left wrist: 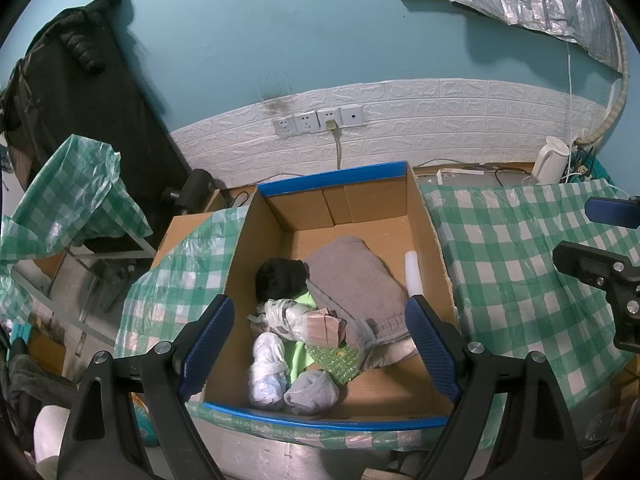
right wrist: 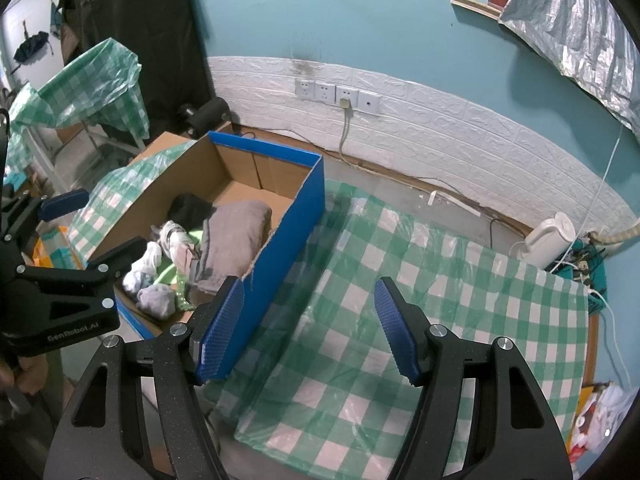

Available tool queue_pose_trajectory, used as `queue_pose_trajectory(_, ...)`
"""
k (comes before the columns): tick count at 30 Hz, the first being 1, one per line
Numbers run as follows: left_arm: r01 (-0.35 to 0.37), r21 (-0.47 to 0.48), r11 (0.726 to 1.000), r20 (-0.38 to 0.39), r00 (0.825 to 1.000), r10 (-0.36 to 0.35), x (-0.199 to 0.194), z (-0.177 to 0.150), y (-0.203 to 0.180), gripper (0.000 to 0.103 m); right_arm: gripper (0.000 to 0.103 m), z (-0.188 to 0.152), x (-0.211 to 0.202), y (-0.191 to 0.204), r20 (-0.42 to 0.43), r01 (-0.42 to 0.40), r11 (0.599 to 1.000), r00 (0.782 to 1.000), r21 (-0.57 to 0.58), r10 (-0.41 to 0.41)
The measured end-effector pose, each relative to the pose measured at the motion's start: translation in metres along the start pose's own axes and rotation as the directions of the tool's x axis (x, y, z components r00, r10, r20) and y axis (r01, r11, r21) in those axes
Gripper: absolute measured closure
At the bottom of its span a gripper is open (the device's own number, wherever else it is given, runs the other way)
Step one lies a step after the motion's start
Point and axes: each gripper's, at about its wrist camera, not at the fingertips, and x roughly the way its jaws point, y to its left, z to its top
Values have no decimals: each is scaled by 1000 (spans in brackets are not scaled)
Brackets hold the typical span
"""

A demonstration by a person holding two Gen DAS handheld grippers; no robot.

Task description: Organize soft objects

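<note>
over the cardboard box the left gripper hangs with its fingers spread wide and nothing between them, so it's holding nothing. the box has blue outer sides and sits on the tabletop, which is covered by a green and white checked plastic sheet.

all the soft stuff is already inside the box: a folded grey towel takes up the middle, a black bundle sits at its 9 o'clock, touching it, and a knotted plastic-wrapped bundle lies just in front of those. toward 6 o'clock there's a white knotted bundle right beside a grey balled sock, with a bit of lime green cloth and a green sparkly piece poking out between them.

the right gripper floats at the box's 3 o'clock, above the checked sheet, fingers also wide apart and gripping nothing. its left pad lines up with the blue side of the box in the right wrist view, can't tell if it touches.

a white kettle stands near the wall.
</note>
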Motion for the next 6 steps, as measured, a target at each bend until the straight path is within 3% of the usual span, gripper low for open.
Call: queue_pose_trajectory(6,3,-4,1000,-5,1000,-3,0,-2,3,15,36,0,0,0,-1,0,1000,1000,0,0)
